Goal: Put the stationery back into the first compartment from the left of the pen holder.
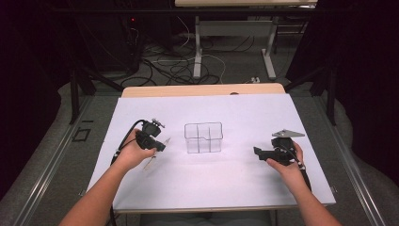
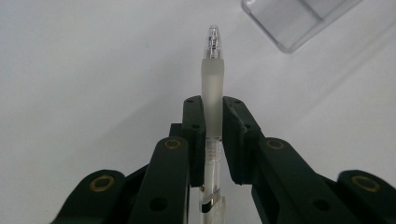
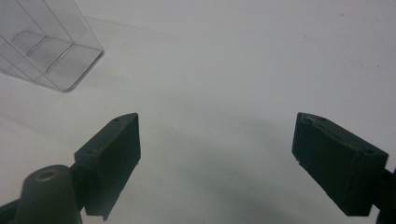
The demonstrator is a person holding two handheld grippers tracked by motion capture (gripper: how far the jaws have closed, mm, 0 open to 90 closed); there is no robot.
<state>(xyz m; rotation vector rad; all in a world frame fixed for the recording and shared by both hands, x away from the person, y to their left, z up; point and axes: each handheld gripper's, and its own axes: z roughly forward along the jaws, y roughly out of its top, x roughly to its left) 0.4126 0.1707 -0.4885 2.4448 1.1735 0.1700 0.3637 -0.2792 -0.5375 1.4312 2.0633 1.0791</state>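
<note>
A clear plastic pen (image 2: 213,88) with a frosted grip stands between the jaws of my left gripper (image 2: 213,108), which is shut on it; its tip points ahead past the jaws. In the high view the left gripper (image 1: 160,145) sits left of a clear divided box (image 1: 203,137), and the pen (image 1: 154,158) slants down behind it toward the table. My right gripper (image 1: 258,151) hovers right of the box, open with nothing between its fingers (image 3: 116,149). A corner of the box (image 3: 46,46) shows at the upper left of the right gripper view.
A white sheet (image 1: 211,179) covers the wooden table (image 1: 202,89). Cables trail from both grippers. Beyond the far edge are a floor with cables (image 1: 174,66) and another table's legs (image 1: 197,52). A box corner (image 2: 294,21) lies ahead and right of the pen tip.
</note>
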